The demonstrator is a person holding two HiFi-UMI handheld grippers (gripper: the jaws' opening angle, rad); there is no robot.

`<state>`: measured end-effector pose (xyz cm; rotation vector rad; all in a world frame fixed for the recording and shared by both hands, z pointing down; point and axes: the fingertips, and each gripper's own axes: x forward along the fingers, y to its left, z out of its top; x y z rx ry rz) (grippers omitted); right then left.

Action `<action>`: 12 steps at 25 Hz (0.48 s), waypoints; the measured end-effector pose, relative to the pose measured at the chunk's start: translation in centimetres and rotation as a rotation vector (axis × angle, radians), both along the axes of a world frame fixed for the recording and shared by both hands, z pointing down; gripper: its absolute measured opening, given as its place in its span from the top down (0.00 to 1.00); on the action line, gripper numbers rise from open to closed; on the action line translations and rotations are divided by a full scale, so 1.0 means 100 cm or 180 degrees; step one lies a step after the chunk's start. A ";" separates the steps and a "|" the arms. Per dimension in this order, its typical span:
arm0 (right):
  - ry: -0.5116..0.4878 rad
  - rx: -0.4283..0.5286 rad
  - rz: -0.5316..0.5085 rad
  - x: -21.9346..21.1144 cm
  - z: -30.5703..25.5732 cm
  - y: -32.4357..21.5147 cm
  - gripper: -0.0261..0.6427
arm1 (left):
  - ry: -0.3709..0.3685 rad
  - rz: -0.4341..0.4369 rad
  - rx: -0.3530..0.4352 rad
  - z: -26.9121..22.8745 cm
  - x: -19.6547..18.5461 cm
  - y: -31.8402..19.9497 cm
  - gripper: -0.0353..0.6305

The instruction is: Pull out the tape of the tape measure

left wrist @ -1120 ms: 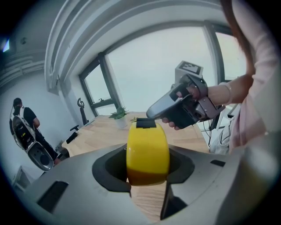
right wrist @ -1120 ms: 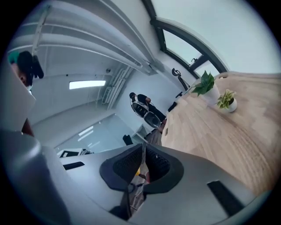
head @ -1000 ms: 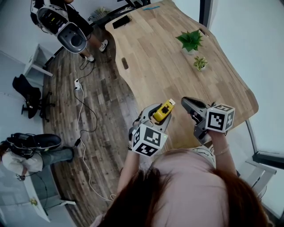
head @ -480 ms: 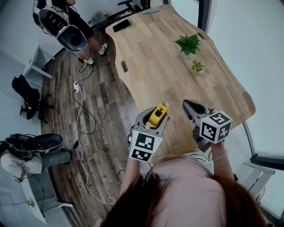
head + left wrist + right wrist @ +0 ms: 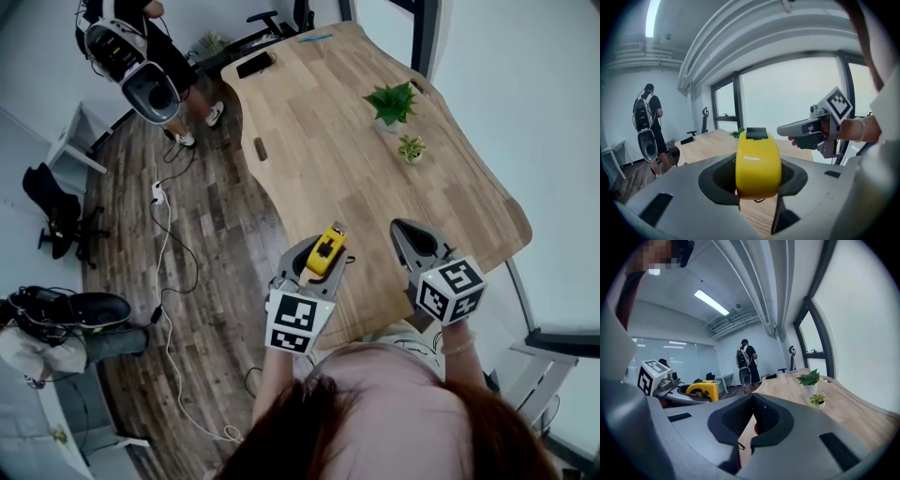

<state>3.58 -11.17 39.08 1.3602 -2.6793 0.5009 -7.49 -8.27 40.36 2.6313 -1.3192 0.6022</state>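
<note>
A yellow tape measure (image 5: 323, 252) with a black top sits clamped between the jaws of my left gripper (image 5: 319, 255), held above the near edge of the wooden table (image 5: 356, 141). The left gripper view shows the yellow case (image 5: 758, 161) filling the gap between the pads. No tape is pulled out. My right gripper (image 5: 412, 234) is to its right, a short gap away, with its jaws shut and nothing between them; its pads (image 5: 740, 416) meet in the right gripper view. The tape measure (image 5: 703, 391) shows at left in that view.
Two small potted plants (image 5: 391, 101) (image 5: 410, 148) stand on the table's far right. A black phone-like object (image 5: 255, 65) lies at the far end. A person with a backpack rig (image 5: 131, 47) stands on the wood floor; cables (image 5: 169, 225) trail there.
Both grippers have drawn back toward me and lower in the head view. The right gripper's jaws have closed to shut. The tape measure stays in the left gripper.
</note>
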 end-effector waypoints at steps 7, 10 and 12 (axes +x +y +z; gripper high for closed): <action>0.0138 0.0307 0.0178 0.006 -0.025 0.018 0.96 | 0.0052 -0.0057 0.0137 -0.020 -0.006 0.012 0.70; 0.0130 0.0339 0.0226 0.005 -0.033 0.028 0.96 | 0.0094 -0.0081 0.0170 -0.030 -0.009 0.020 0.69; 0.0117 0.0354 0.0258 0.006 -0.037 0.034 0.96 | 0.0113 -0.0087 0.0188 -0.035 -0.010 0.024 0.69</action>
